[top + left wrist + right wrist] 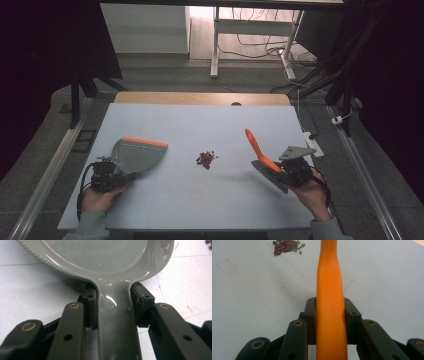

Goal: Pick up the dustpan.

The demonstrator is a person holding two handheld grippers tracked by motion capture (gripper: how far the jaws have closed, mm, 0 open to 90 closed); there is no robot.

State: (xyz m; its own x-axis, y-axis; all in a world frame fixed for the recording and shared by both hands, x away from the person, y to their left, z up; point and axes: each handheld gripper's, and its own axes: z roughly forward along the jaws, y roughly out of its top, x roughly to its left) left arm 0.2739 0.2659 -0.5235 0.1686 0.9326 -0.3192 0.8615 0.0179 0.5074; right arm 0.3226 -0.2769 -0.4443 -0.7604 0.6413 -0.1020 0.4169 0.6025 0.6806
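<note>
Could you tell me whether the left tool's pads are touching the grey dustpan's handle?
Touching. In the left gripper view, both pads of the left tool press against the sides of the dustpan handle, with no gap showing.

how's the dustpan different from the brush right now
The dustpan is grey with an orange front lip; the brush has an orange handle over grey bristles. The dustpan rests flat on the table; the brush's handle tilts up. Shared: each is clamped by its handle, in the left gripper and right gripper.
</note>
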